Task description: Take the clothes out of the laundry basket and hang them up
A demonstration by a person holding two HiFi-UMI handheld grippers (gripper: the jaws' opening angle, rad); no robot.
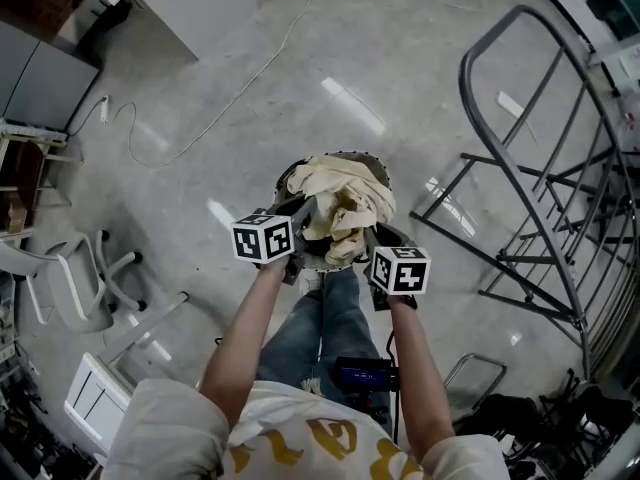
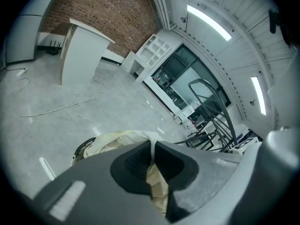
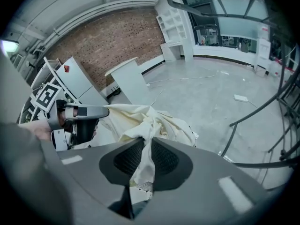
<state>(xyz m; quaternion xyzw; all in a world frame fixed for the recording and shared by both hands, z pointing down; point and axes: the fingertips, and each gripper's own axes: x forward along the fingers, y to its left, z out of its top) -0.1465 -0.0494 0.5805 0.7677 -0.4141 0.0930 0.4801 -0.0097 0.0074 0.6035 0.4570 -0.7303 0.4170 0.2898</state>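
A cream garment (image 1: 345, 200) is bunched up and held in the air over the round dark laundry basket (image 1: 292, 176), which it mostly hides. My left gripper (image 1: 302, 211) is shut on the garment's left side; cream cloth (image 2: 152, 172) is pinched between its jaws. My right gripper (image 1: 368, 234) is shut on the right side, with a fold of the garment (image 3: 143, 161) running down between its jaws. In the right gripper view the left gripper (image 3: 84, 118) shows holding the far edge of the garment. The metal drying rack (image 1: 560, 198) stands to the right.
A white cable (image 1: 215, 118) trails over the grey floor behind the basket. A white chair (image 1: 75, 278) and shelving stand at the left. A white cabinet (image 1: 185, 3) is at the back. The person's legs in jeans (image 1: 325, 338) are just under the basket.
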